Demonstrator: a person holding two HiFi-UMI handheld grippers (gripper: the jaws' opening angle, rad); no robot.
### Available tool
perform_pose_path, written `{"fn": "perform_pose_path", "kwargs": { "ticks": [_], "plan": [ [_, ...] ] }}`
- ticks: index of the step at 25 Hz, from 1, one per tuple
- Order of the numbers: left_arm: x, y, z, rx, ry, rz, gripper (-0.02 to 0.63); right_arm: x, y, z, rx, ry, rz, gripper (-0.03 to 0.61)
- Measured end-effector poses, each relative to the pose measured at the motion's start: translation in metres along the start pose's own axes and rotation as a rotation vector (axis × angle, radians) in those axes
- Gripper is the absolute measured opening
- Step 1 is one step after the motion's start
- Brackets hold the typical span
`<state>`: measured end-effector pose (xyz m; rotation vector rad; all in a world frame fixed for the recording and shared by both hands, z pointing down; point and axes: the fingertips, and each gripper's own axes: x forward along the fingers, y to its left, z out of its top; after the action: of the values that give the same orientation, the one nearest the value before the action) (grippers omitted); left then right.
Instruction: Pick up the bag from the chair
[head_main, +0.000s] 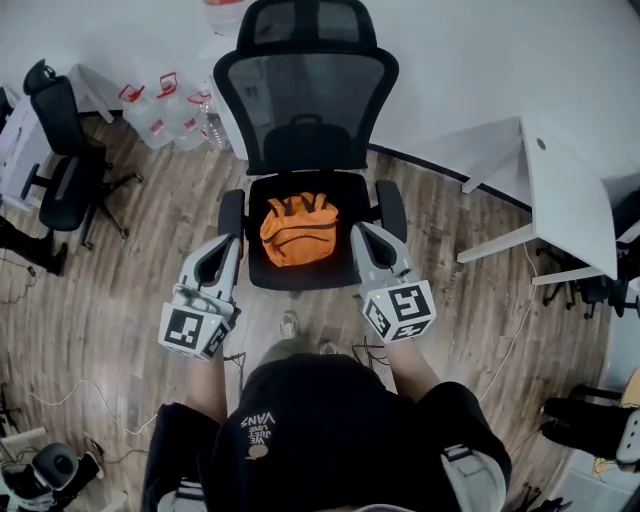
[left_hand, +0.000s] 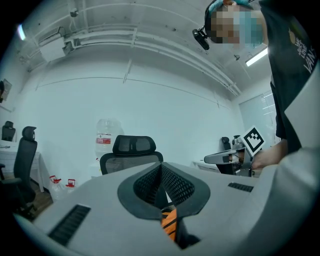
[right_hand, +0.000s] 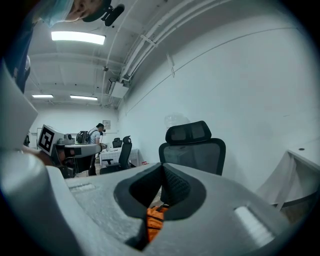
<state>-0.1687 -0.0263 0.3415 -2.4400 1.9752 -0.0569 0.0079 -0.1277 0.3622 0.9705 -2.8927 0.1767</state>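
Orange bag (head_main: 298, 230) on the chair (head_main: 305, 90), not grabbed yet

So the left claw (head_main: 233, 245) is clenched and empty by the seat's left edge, bag slumped mid-seat, right claw (head_main: 357, 232) clenched and empty opposite. Looks like they're bracketing it for a two-sided pickup.

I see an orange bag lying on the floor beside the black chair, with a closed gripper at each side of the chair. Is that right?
Not quite: the orange bag lies on the seat of the black chair, not down beside it; the head view shows this. The rest holds.
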Motion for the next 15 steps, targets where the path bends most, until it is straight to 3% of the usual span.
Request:
{"fn": "perform_pose_path", "kwargs": {
  "ticks": [15],
  "plan": [
    [0.042,0.039,-0.014,0.009,0.010,-0.107,0.009,0.033,-0.017,-0.018,0.022,0.010,-0.128,-0.002]
  ]
}}
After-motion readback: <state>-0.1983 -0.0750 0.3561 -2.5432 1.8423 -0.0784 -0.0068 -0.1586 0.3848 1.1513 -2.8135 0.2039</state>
